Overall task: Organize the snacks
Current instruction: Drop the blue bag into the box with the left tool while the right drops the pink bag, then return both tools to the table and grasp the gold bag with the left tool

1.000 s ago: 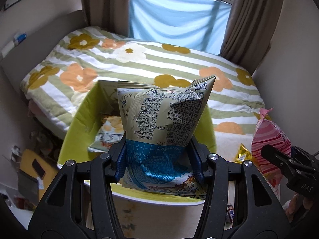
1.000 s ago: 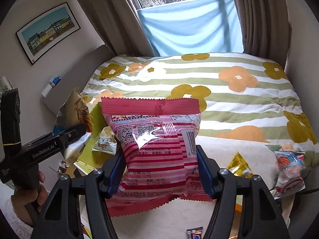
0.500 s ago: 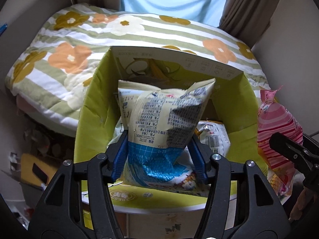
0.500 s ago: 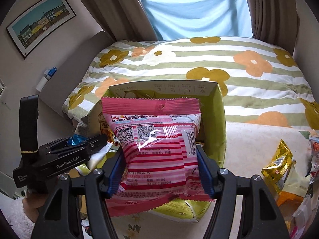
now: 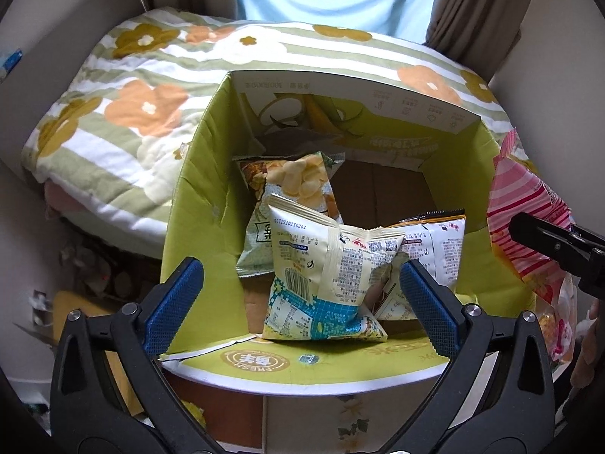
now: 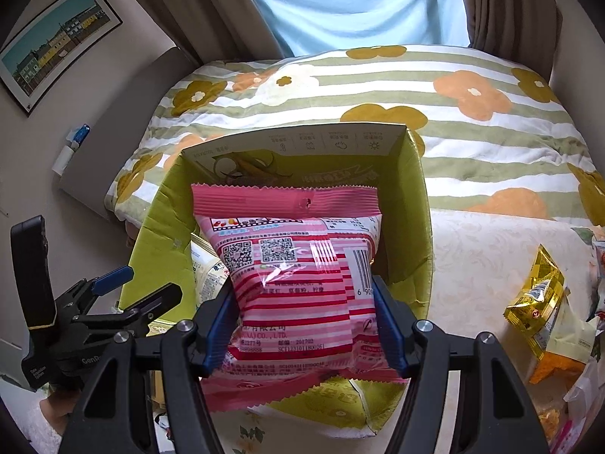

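A green carton [image 5: 196,174] stands open below both grippers. My left gripper [image 5: 298,268] hangs over its near side with the jaws opening wide. A cream and blue snack bag [image 5: 325,276] lies loose in the carton between the blue pads, touching neither. Beside it lie a chips bag [image 5: 291,185] and a white bag [image 5: 435,249]. My right gripper [image 6: 302,291] is shut on a pink striped bag [image 6: 295,276], held upright over the carton [image 6: 419,227]. That pink bag [image 5: 529,204] shows at the right edge of the left wrist view. The left gripper [image 6: 151,285] appears at the lower left of the right wrist view.
A bed with a flowered striped cover [image 6: 472,132] lies behind the carton. To the right, a cream cloth surface [image 6: 484,257] bears a gold snack packet [image 6: 537,291] and several more packs at the edge. Clutter [image 5: 87,276] lies on the floor left of the carton.
The left jaws have spread and let go of the cream and blue bag, which now lies in the carton. Both grippers have come down and forward over the carton.
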{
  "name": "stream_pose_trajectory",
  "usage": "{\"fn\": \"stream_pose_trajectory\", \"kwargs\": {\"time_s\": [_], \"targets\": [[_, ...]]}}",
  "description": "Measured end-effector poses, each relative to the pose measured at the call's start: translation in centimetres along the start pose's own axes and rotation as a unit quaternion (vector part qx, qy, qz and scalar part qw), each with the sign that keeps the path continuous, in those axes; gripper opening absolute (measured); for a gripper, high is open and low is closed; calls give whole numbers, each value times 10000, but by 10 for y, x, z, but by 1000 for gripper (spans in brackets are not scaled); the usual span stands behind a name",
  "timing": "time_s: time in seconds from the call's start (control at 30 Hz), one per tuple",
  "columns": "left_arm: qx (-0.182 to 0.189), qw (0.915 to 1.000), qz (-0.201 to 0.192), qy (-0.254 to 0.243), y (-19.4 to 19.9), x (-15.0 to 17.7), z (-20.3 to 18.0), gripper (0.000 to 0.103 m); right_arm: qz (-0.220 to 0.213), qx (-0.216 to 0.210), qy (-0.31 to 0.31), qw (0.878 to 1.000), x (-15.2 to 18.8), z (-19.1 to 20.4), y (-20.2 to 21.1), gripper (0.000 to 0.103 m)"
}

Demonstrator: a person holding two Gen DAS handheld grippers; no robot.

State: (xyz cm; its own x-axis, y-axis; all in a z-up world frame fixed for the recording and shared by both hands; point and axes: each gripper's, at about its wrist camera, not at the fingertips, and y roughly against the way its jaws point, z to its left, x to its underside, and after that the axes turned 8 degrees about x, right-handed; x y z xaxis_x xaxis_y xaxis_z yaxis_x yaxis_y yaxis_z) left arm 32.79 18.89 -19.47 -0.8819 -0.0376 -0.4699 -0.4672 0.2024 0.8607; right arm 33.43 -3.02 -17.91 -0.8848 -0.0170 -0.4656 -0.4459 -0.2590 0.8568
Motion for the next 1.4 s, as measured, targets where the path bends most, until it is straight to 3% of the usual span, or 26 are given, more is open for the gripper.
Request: {"fn": "stream_pose_trajectory", "kwargs": {"time_s": [0.23,0.3,0.33,0.37,0.5,0.73,1.07,1.4], "targets": [[1,9999,-141,71,8,-4,-4,103,150,9,131,9998,-16,7,-10,64],[-111,9998,-148,22,8,-3,-7,103,82,-4,123,9999,-19,9,-15,73],[-180,9997,-141,-16,8,-2,-8,103,49,5,122,9999,-20,10,-17,88],[-250,9996,-139,-41,8,-1,-8,103,-40,16,133,9999,-19,10,-18,96],[-422,9990,-138,-63,8,5,-7,103,-207,13,161,9997,-13,8,-15,96],[-381,9992,-64,26,6,9,-5,103,-161,84,384,9991,-8,13,-14,96],[-162,9994,-155,-280,17,11,-25,103,-108,66,335,9994,-2,9,1,96],[169,9973,-341,-635,29,6,-54,103,-473,501,255,9973,9,1,43,96]]}}
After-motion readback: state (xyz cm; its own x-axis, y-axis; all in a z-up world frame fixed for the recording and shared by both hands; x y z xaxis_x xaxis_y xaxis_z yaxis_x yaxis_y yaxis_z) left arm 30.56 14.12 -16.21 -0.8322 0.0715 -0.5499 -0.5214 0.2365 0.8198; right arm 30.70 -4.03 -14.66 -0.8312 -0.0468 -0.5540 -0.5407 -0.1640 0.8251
